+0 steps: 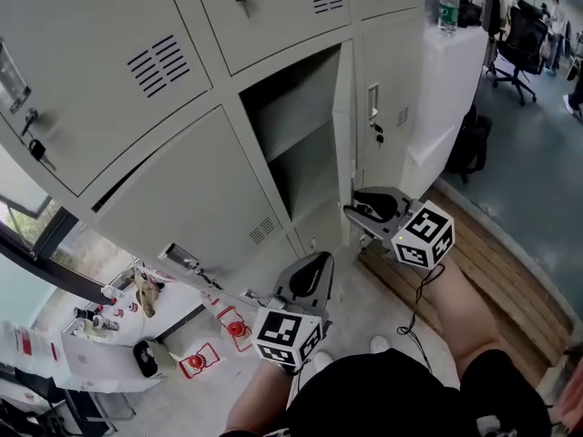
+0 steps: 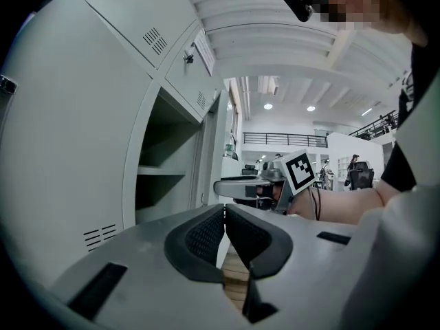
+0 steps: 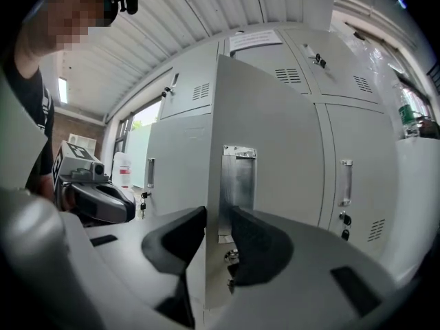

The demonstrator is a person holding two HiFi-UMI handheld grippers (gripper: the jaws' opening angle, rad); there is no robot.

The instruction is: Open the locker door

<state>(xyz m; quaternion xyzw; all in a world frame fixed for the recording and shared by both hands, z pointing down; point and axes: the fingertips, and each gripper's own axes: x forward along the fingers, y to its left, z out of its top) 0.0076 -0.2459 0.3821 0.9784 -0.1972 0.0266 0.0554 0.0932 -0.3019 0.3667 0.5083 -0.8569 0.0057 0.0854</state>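
The grey locker door point(image 1: 343, 126) stands swung out, and its compartment point(image 1: 296, 144) with a shelf shows behind it. My right gripper point(image 1: 351, 206) is at the door's free lower edge. In the right gripper view the door point(image 3: 275, 150) runs edge-on between the jaws of that gripper point(image 3: 218, 220). The left pad lies at the edge and a narrow gap shows before the right pad. A metal latch plate point(image 3: 238, 177) sits just beyond. My left gripper point(image 1: 314, 262) hangs lower, away from the lockers, shut with nothing in it point(image 2: 225, 215).
Closed lockers with keys in their locks surround the open one, including the right neighbour point(image 1: 375, 107). A water bottle point(image 1: 447, 5) stands on a white counter. A black bag point(image 1: 469, 144) leans below it. Wooden slats point(image 1: 496, 262) cover the floor, and an office chair point(image 1: 521, 48) stands beyond.
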